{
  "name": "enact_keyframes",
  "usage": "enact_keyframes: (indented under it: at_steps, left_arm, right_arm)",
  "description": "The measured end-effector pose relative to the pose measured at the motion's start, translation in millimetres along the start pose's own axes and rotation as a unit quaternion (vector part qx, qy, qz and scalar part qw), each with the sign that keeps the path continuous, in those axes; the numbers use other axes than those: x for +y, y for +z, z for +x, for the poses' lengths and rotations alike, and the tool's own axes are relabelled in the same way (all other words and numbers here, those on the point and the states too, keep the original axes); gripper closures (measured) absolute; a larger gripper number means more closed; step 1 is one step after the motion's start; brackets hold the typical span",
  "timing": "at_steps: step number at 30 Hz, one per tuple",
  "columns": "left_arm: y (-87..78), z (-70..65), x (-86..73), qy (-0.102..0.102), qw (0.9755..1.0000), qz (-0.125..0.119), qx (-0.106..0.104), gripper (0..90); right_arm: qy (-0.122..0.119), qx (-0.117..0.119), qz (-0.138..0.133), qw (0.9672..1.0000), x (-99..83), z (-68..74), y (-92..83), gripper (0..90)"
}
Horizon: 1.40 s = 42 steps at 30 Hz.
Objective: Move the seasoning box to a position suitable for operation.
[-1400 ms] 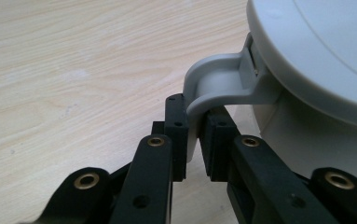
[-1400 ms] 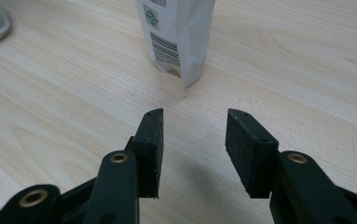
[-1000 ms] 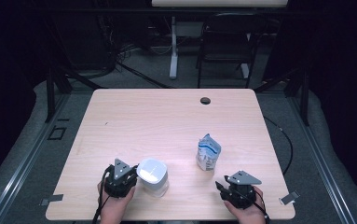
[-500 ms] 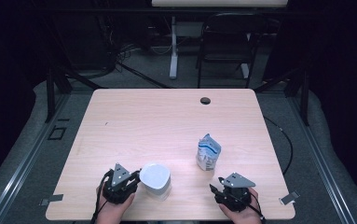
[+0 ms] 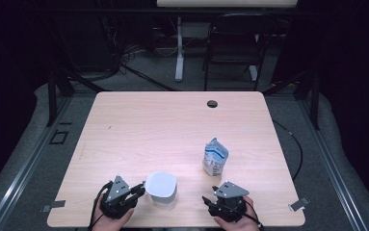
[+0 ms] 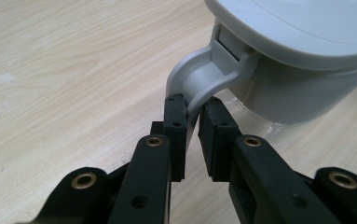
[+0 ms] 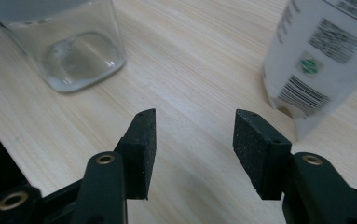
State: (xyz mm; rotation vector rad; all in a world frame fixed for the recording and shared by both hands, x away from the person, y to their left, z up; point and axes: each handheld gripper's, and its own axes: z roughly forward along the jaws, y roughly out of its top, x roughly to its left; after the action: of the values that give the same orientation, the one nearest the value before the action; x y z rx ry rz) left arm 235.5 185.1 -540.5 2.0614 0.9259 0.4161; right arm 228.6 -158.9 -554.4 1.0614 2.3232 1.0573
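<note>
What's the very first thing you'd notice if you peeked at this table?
Near the front edge of the light wooden table stands a clear container with a white lid, and the left tool pinches its grey handle. To its right stands a white and blue pouch. The right tool waits open, holding nothing.

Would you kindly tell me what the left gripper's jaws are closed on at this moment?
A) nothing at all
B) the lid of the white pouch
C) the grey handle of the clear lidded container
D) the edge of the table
C: in the left gripper view the left gripper has its two black jaws pinching the curved grey handle that hangs from the lid of the clear container, while the white pouch stands apart.
</note>
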Motion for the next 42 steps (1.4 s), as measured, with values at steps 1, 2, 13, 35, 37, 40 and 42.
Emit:
enact_keyframes:
  at_steps: [1, 2, 13, 35, 37, 40, 42]
  left_arm:
    - [-0.8, -0.5, -0.8, -0.004, 1.0000, -0.002, -0.004, 81.1]
    - [-1.9, -0.3, -1.5, -0.005, 1.0000, -0.002, -0.009, 81.1]
    - [-4.7, -1.1, -3.4, 0.003, 0.9999, -0.003, -0.010, 82.1]
    - [9.6, -1.3, 7.8, -0.008, 0.9999, -0.004, 0.010, 82.9]
    - [9.9, -1.0, 8.1, -0.009, 0.9999, -0.004, 0.008, 82.9]
    - [10.6, -0.3, 7.9, -0.014, 0.9999, -0.007, 0.003, 82.6]
    - [7.8, 1.9, 7.6, -0.013, 0.9998, -0.015, -0.008, 80.7]
  right_arm:
    - [-0.002, 0.000, 0.000, 1.0000, 1.6, 2.6, 1.3, 49.5]
    - [-0.003, 0.002, -0.002, 1.0000, 3.5, 4.8, 2.0, 49.6]
    - [-0.002, 0.047, -0.015, 0.9988, 26.5, 23.6, 7.9, 55.8]
    - [-0.031, 0.084, 0.010, 0.9959, 35.8, 54.5, 49.9, 51.0]
    - [-0.030, 0.085, 0.011, 0.9959, 36.6, 52.2, 50.9, 51.0]
    - [-0.029, 0.088, 0.006, 0.9957, 37.0, 47.4, 51.6, 52.0]
    - [-0.038, 0.082, -0.003, 0.9959, 35.2, 48.1, 50.9, 55.1]
